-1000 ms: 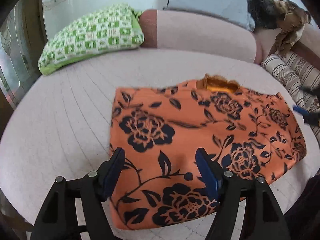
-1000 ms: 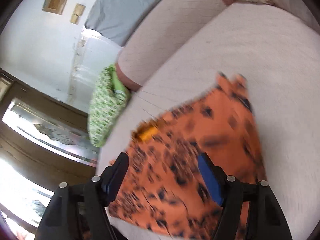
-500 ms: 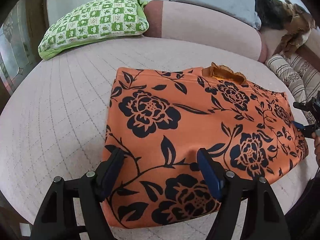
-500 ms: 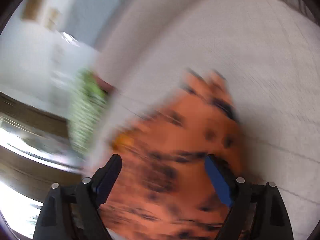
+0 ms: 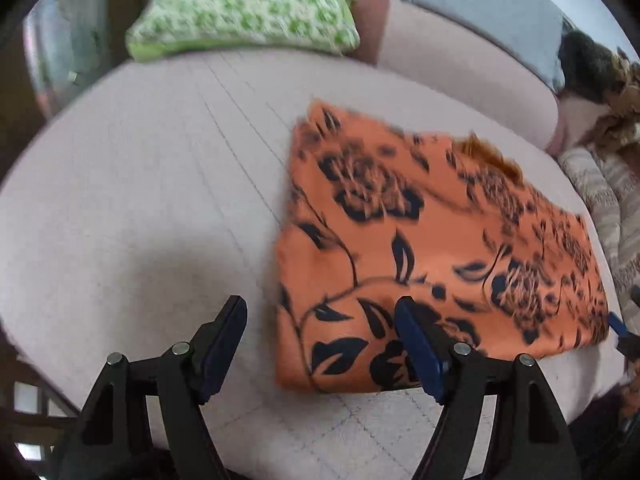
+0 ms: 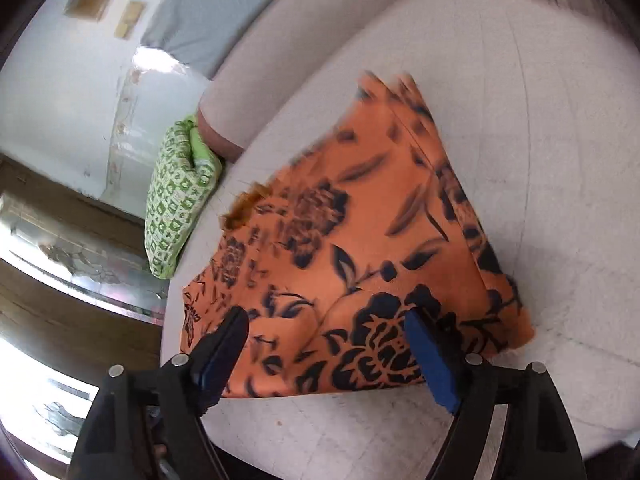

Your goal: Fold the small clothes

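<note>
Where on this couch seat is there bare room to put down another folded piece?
Widest bare patch: the seat cushion between the orange floral garment and the green pillow, left in the left wrist view. The right wrist view shows another bare stretch beyond the garment's far edge. Crowded: the striped fabric and dark clothes pile.

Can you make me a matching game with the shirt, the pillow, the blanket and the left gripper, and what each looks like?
Things:
1. shirt
2. pillow
3. blanket
4. left gripper

Looks:
A. green and white checks
B. plain grey
C. black with blue pads, open
D. orange with dark flowers

Pairs: 1-D, 2-A, 3-B, 4-C
</note>
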A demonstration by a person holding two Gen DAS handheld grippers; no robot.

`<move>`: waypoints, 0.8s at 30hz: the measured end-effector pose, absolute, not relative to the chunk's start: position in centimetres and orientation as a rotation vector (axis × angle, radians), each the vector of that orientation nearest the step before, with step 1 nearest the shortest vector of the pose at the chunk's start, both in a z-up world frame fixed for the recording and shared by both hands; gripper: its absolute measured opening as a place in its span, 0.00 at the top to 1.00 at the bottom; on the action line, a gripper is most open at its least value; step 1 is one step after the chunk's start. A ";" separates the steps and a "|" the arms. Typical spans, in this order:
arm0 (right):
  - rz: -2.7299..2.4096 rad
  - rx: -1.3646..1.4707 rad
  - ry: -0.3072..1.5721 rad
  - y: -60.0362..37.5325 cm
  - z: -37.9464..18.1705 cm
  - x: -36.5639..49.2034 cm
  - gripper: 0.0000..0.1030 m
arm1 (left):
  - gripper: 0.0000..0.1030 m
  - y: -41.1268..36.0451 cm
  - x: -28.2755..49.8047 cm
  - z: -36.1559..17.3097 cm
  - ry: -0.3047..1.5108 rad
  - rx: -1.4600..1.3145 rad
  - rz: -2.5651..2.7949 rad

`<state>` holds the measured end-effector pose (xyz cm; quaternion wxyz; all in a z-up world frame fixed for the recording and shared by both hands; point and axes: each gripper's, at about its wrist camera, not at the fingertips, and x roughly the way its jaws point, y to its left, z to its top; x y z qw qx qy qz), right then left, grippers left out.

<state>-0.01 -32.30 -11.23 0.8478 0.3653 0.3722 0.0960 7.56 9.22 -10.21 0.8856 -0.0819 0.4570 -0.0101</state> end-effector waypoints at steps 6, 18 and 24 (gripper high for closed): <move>0.139 0.947 0.871 -33.8 -15.8 -0.5 0.13 | 0.24 10.0 8.2 -12.6 1.058 -0.115 0.037; 0.046 0.993 0.742 -37.6 -13.9 -5.0 0.13 | 0.23 6.8 6.6 -7.8 0.863 -0.098 -0.002; 0.084 1.154 0.811 -37.2 -16.2 -4.9 0.13 | 0.23 2.2 8.8 -8.9 0.850 -0.041 -0.070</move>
